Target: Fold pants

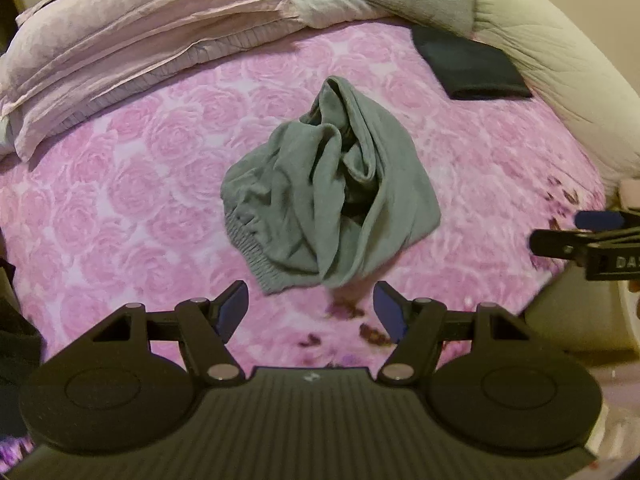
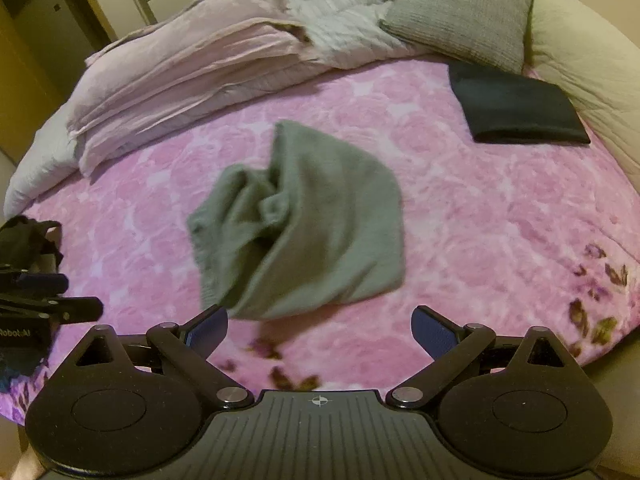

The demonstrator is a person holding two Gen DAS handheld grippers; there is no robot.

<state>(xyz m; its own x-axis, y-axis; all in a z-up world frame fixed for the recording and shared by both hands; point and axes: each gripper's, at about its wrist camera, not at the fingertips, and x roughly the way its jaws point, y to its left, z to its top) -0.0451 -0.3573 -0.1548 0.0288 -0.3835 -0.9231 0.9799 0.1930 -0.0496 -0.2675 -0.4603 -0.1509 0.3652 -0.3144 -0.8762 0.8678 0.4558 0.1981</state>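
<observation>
Grey-green pants [image 1: 320,196] lie crumpled in a heap in the middle of a pink rose-patterned bedspread [image 1: 120,184], their elastic waistband toward the near left. My left gripper [image 1: 310,312] hovers over the near edge of the heap, open, nothing between its blue pads. In the right wrist view the same pants [image 2: 304,224] lie just beyond my right gripper [image 2: 320,332], which is open and empty too. Each gripper shows at the edge of the other's view: the right one [image 1: 592,236], the left one [image 2: 44,296].
A folded black garment [image 1: 472,66] lies at the far right of the bed. Pale pink pillows [image 1: 120,44], a grey cushion [image 2: 460,12] and a cream padded headboard [image 2: 592,64] line the far side. A dark heap [image 2: 28,236] sits at the bed's left edge.
</observation>
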